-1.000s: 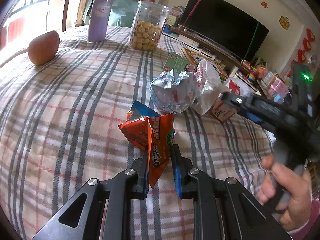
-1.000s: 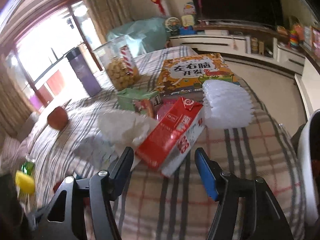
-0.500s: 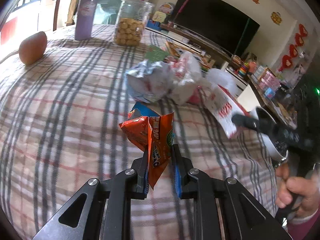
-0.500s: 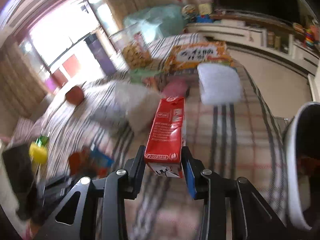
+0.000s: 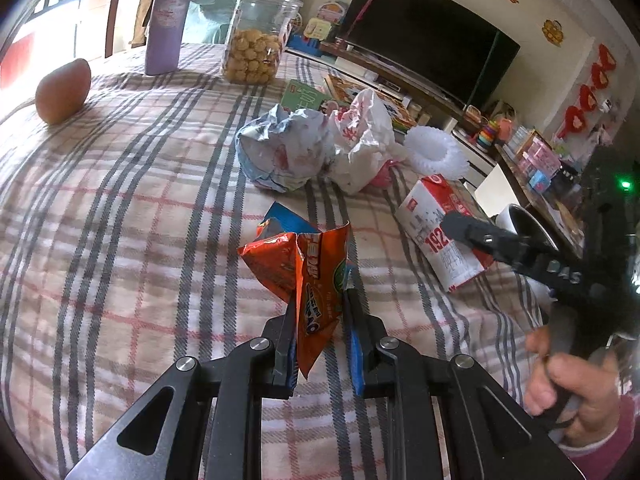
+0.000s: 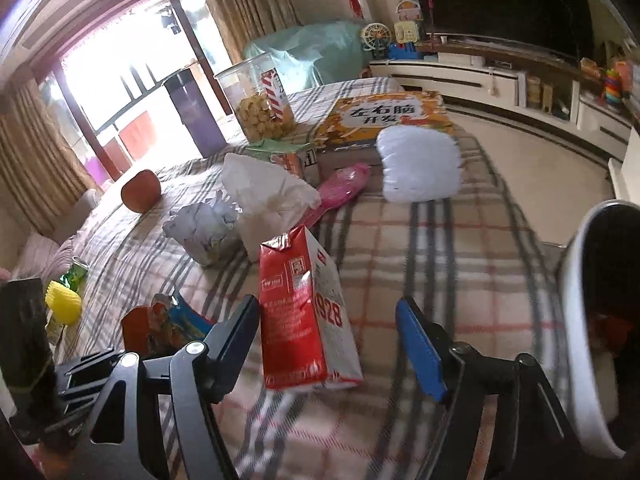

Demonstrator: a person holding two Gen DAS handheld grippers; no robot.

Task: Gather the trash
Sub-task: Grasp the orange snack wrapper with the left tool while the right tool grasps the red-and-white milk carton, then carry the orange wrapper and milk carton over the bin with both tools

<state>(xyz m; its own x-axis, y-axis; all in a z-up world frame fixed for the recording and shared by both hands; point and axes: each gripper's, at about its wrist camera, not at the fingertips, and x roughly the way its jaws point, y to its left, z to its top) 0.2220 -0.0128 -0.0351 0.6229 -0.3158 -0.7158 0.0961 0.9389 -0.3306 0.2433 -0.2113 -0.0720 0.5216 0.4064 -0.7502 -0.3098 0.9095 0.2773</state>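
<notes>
My left gripper (image 5: pixel 320 312) is shut on an orange snack wrapper (image 5: pixel 308 272), held just above the plaid tablecloth (image 5: pixel 120 240). My right gripper (image 6: pixel 326 336) is open, its jaws wide apart around a red and white milk carton (image 6: pixel 304 312) that lies on the cloth, loose between them. The carton also shows in the left wrist view (image 5: pixel 440 236), with the right gripper's finger over it. Crumpled paper (image 5: pixel 280 152) and a white plastic bag (image 5: pixel 364 136) lie beyond. A white trash bin (image 6: pixel 592 320) stands at the table's right edge.
A cookie jar (image 5: pixel 256 40), a purple bottle (image 5: pixel 168 20), an apple (image 5: pixel 62 90), a white brush (image 6: pixel 418 164), a pink item (image 6: pixel 340 192) and a picture book (image 6: pixel 388 116) are on the far side. A yellow object (image 6: pixel 62 308) sits at the left.
My right gripper held the carton half a second ago; its jaws have opened and the carton now lies on the cloth near the bin. My left gripper keeps the wrapper.
</notes>
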